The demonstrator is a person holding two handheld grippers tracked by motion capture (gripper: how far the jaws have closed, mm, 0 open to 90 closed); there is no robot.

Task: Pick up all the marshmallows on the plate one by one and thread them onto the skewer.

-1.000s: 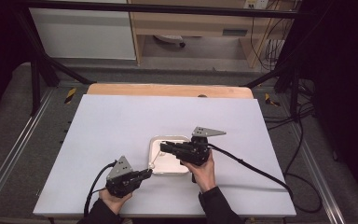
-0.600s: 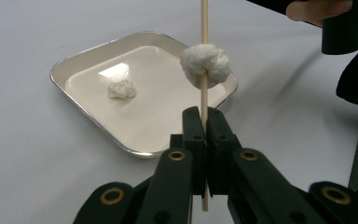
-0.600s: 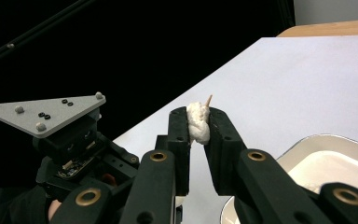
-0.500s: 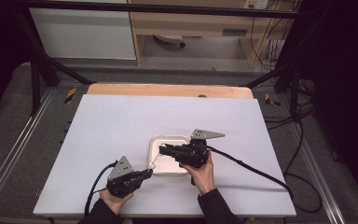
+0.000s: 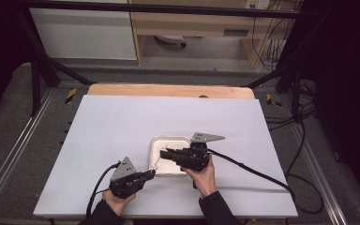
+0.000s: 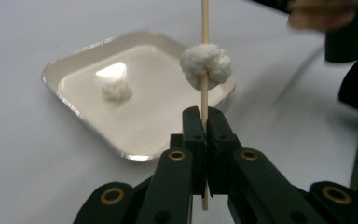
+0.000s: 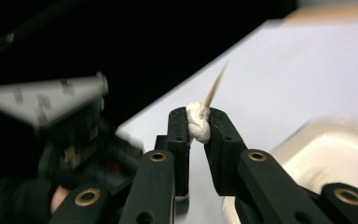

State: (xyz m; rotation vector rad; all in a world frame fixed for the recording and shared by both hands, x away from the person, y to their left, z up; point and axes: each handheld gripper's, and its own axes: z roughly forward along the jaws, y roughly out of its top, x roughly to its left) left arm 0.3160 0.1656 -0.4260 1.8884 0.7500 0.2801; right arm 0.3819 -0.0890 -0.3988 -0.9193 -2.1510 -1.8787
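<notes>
Both my grippers clamped, low over the table.

My left gripper [image 5: 151,174] sits near my side with jaws pinched together; my right gripper [image 5: 163,153] points leftward, jaws nearly closed, forearms entering from below.

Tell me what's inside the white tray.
One small white lump lies inside the tray. A second lump, threaded on the skewer, hides the tray's far corner; whatever lies there stays unseen.

Black jaws, brass rivets, grey plate [image 5: 206,137], dark sleeves [image 5: 218,212].
</notes>
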